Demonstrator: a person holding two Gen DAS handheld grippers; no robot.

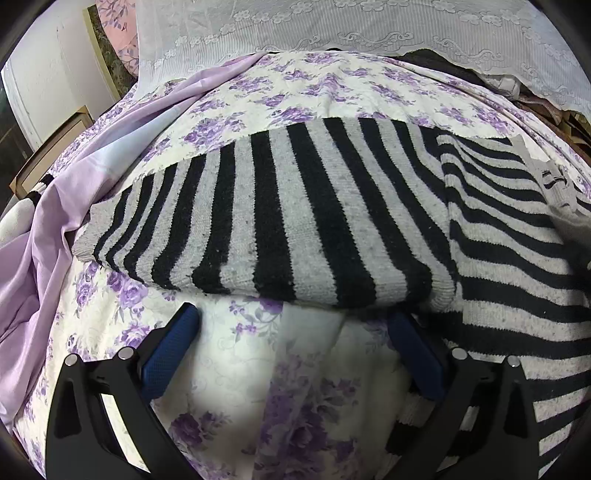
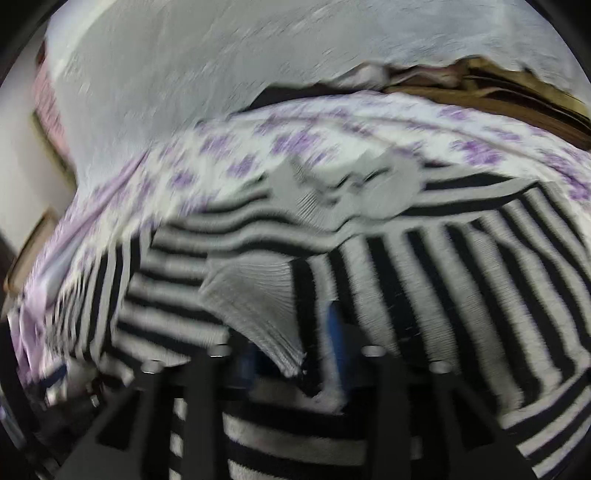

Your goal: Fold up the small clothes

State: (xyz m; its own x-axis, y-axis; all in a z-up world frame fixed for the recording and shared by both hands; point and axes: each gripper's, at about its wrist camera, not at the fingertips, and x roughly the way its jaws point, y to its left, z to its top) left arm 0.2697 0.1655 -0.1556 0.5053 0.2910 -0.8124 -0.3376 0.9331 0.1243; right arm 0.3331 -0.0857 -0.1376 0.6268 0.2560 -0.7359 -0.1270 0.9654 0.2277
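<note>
A black-and-grey striped knit sweater (image 1: 295, 206) lies on a bed sheet with purple flowers (image 1: 295, 387). One sleeve is folded across the body. My left gripper (image 1: 295, 325) is open and empty, with blue pads, just in front of the folded sleeve's near edge; its right finger (image 1: 417, 354) touches the sweater. In the blurred right wrist view the sweater (image 2: 443, 295) fills the frame. My right gripper (image 2: 291, 354) is shut on the grey ribbed cuff (image 2: 258, 302) of the other sleeve and holds it over the sweater body.
A white lace cloth (image 1: 332, 26) hangs at the back of the bed. A lilac sheet (image 1: 55, 229) is bunched at the left. Brown and dark clothes (image 2: 498, 96) lie at the back right. A wooden frame (image 1: 48, 155) stands at the left.
</note>
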